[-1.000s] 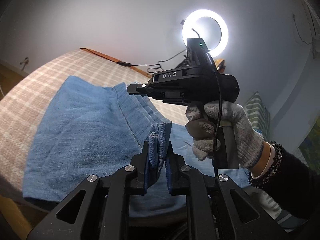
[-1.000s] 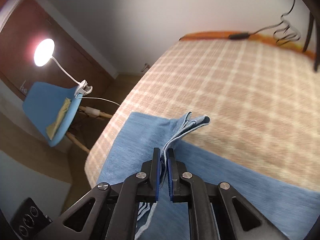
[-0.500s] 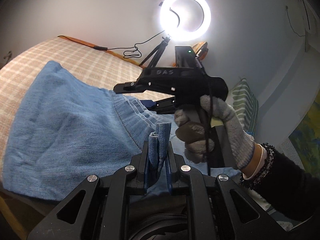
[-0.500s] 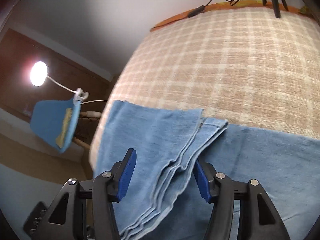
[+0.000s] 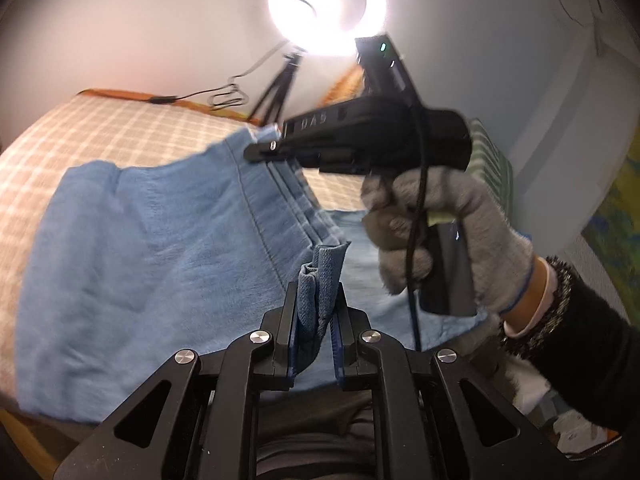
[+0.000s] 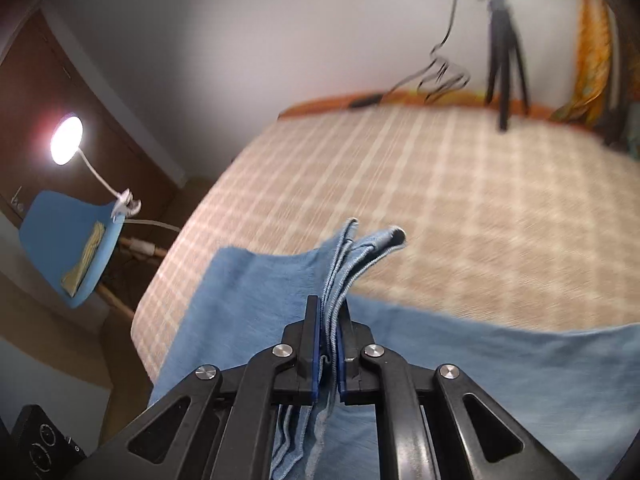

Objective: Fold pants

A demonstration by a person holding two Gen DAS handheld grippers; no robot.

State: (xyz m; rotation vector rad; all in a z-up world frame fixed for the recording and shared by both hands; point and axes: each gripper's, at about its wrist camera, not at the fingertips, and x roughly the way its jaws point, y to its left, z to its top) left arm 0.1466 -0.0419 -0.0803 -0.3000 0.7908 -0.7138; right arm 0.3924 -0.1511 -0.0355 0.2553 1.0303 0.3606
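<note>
Reclamped within the last half second after springing wide: right gripper [image 6: 329,312], jaws just closed again, pinching stacked hem edges of light blue denim pants [image 6: 480,372] between the fingertips, cloth spreading beyond them over beige checked bedcover [image 6: 440,200]. Left view: left gripper [image 5: 316,300] narrow, clamping a bunched fold of the pants, gloved right hand [image 5: 436,240] beyond the fingers, upper right.

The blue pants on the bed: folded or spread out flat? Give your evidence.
Folded. The blue pants show several stacked hem layers pinched in the right gripper.
</note>
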